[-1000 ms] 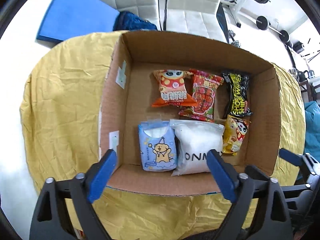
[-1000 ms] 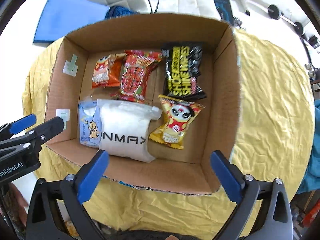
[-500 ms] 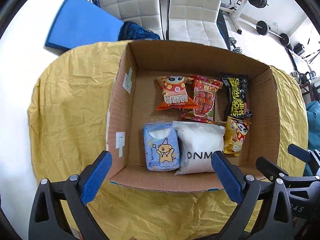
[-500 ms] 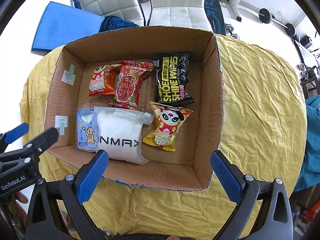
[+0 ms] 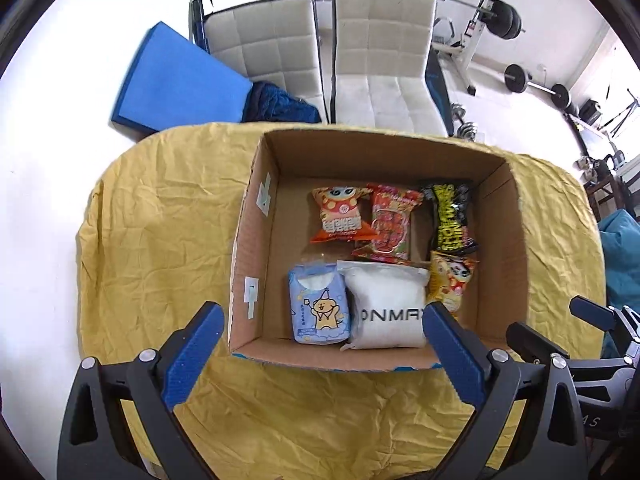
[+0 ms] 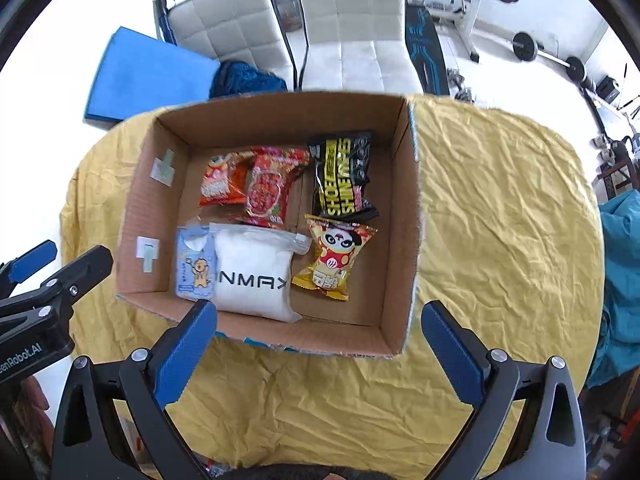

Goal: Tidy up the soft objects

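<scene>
An open cardboard box (image 5: 516, 240) (image 6: 400, 208) stands on a table draped in yellow cloth (image 5: 160, 240) (image 6: 500, 220). Inside lie several soft packs: a blue tissue pack (image 5: 318, 308) (image 6: 196, 268), a white pouch (image 5: 386, 306) (image 6: 252, 276), an orange snack bag (image 5: 340, 216) (image 6: 218, 184), a red snack bag (image 5: 390, 222) (image 6: 272, 188), a black-and-yellow pack (image 5: 452, 218) (image 6: 342, 172) and a yellow panda bag (image 5: 452, 280) (image 6: 334, 258). My left gripper (image 5: 320, 344) hangs open above the box's near wall, holding nothing. My right gripper (image 6: 318, 340) is open and empty too.
Two white padded chairs (image 5: 380, 60) (image 6: 352, 32) stand behind the table, with a blue mat (image 5: 176, 80) (image 6: 148, 76) and dark blue cloth (image 5: 280, 106) on the floor. Weight equipment (image 5: 500, 16) fills the back right. A teal fabric (image 6: 620, 280) lies at the right.
Both grippers have risen and drawn back from the box, so it looks smaller and more of the room shows. The packs inside have not moved.
</scene>
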`<state>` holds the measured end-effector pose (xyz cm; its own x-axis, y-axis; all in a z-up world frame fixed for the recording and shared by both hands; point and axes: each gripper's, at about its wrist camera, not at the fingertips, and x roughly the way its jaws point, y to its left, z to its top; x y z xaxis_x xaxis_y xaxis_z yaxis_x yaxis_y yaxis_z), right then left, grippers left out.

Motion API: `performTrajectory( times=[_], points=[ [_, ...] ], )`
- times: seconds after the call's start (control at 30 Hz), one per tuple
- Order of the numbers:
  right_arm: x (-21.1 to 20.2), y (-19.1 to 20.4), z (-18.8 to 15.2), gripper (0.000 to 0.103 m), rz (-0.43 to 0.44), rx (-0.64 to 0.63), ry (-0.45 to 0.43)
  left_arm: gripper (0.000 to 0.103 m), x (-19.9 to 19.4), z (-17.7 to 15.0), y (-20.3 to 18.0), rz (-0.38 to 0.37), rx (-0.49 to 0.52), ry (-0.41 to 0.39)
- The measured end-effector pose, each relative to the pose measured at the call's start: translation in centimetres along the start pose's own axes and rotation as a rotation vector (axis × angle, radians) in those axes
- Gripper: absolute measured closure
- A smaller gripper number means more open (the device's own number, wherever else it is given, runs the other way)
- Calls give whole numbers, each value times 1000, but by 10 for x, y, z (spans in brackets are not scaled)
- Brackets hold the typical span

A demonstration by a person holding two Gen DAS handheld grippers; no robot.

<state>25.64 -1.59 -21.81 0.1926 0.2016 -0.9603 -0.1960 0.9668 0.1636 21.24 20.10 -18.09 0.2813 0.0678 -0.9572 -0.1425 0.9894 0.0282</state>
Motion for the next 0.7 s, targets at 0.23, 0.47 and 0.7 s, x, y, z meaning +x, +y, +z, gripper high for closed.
performTrajectory(
  times=[0.23, 0.47, 0.7],
  points=[
    [-57, 0, -22, 0, 18, -11, -78, 1, -51, -17, -5, 11, -20, -93],
    [-127, 3, -53, 0, 70, -16, -156, 1, -113, -39, -10, -26, -19, -150],
    [-190, -1, -79, 0, 90, -5, -244, 1, -167, -59, -14, -29, -26, -225]
  ],
)
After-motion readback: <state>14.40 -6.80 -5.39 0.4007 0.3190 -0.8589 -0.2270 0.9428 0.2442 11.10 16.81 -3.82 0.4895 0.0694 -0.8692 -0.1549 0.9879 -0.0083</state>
